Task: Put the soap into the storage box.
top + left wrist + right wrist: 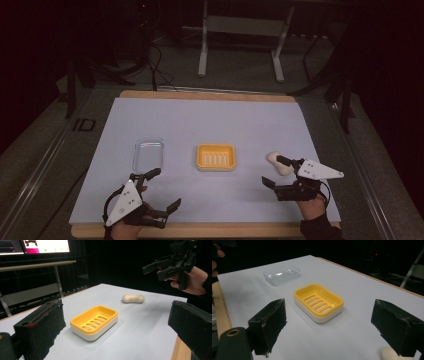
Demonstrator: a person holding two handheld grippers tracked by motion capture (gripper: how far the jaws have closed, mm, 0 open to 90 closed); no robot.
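Note:
A yellow soap dish (216,157) with a white base sits mid-table, also seen in the left gripper view (94,322) and the right gripper view (319,302). To its right lies a cream bar of soap (280,163) (133,298). My right gripper (273,170) hovers open just beside the soap, its far jaw over the bar's near end. In its own view the jaws (332,327) stand wide and frame the dish, with the soap (388,353) peeking out under the right jaw. My left gripper (165,187) is open near the front left edge with nothing between its jaws (117,330).
A clear plastic tray (148,152) (282,275) lies left of the dish. The white mat (210,120) covers a wooden board whose edge runs along the front. A metal stand's legs (240,45) rise beyond the table. The right gripper (153,271) shows far off in the left gripper view.

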